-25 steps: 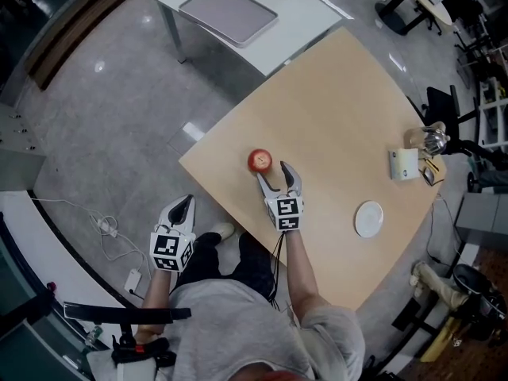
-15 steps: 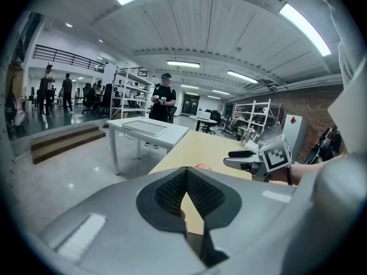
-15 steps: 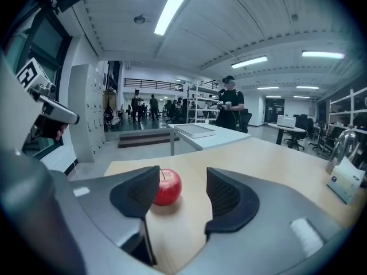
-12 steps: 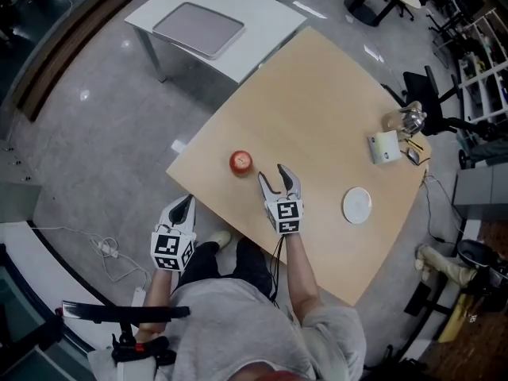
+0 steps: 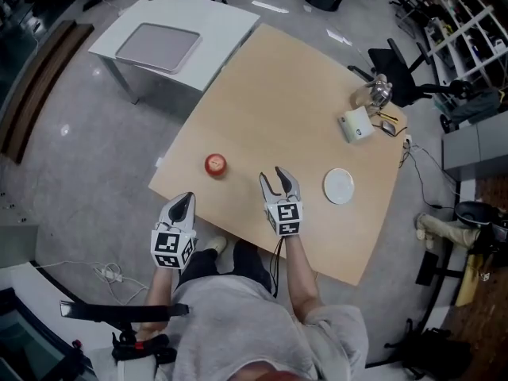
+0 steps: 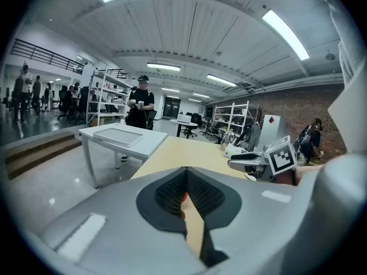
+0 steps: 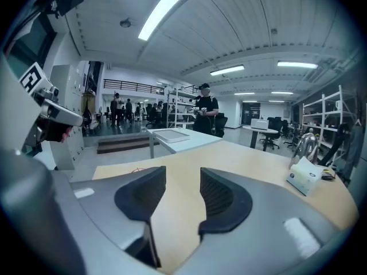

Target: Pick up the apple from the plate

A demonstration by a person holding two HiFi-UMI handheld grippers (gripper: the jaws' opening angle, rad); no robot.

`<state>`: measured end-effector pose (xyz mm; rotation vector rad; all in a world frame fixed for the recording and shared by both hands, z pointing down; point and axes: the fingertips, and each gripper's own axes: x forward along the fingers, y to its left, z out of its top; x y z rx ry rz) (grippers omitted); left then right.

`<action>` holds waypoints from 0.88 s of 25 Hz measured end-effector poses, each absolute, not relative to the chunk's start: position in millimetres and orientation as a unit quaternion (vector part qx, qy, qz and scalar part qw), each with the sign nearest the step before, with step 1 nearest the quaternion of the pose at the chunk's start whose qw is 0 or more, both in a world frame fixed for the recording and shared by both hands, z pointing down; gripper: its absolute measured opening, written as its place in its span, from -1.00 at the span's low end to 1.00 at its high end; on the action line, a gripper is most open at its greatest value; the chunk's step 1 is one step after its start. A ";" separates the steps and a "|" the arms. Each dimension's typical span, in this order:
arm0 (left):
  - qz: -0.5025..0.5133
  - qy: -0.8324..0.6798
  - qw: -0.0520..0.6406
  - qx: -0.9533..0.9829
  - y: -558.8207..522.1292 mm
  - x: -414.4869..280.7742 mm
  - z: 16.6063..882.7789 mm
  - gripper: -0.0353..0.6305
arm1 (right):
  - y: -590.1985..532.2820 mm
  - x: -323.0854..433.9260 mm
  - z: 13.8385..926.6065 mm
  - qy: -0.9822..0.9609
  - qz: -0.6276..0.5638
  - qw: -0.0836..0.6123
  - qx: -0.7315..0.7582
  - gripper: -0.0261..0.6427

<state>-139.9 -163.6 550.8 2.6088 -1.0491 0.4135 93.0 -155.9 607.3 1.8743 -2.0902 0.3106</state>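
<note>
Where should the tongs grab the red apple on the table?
Grip the apple across its widest middle, a pad on each side, coming from the near edge of the table. It is round and sits alone there, so nothing should block that way.

Table [image 5: 302, 109]: pale wood-look top, matt, smooth. Side table [image 5: 214, 21]: white, smooth top. Floor [image 5: 71, 157]: grey, polished, glossy with light glints. Apple [image 5: 215, 163]: red, shiny skin. Plate [image 5: 339, 186]: white, smooth, possibly ceramic. Right gripper [image 5: 276, 176]: grey matt plastic shell; pads [image 7: 221, 196] black, ribbed, rubbery. Sweater [image 5: 238, 324]: grey soft cloth.
</note>
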 end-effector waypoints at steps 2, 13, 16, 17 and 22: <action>0.142 -0.355 0.145 0.913 -164.6 -130.2 548.3 -0.83 | -147.7 103.6 603.5 -0.720 0.108 0.153 0.668 -0.37; 0.136 -0.298 0.126 0.937 -157.3 -75.8 533.6 -0.83 | -106.1 144.2 583.3 -0.677 0.097 0.138 0.716 -0.55; 0.132 -0.284 0.122 0.942 -153.1 -63.0 529.3 -0.83 | -92.1 153.9 577.7 -0.663 0.096 0.131 0.731 -0.60; 0.132 -0.279 0.121 0.943 -151.8 -58.6 527.8 -0.83 | -87.0 157.0 575.7 -0.658 0.096 0.127 0.736 -0.61; 0.130 -0.259 0.114 0.950 -143.3 -34.6 524.2 -0.83 | -59.6 169.9 570.6 -0.639 0.100 0.107 0.755 -0.65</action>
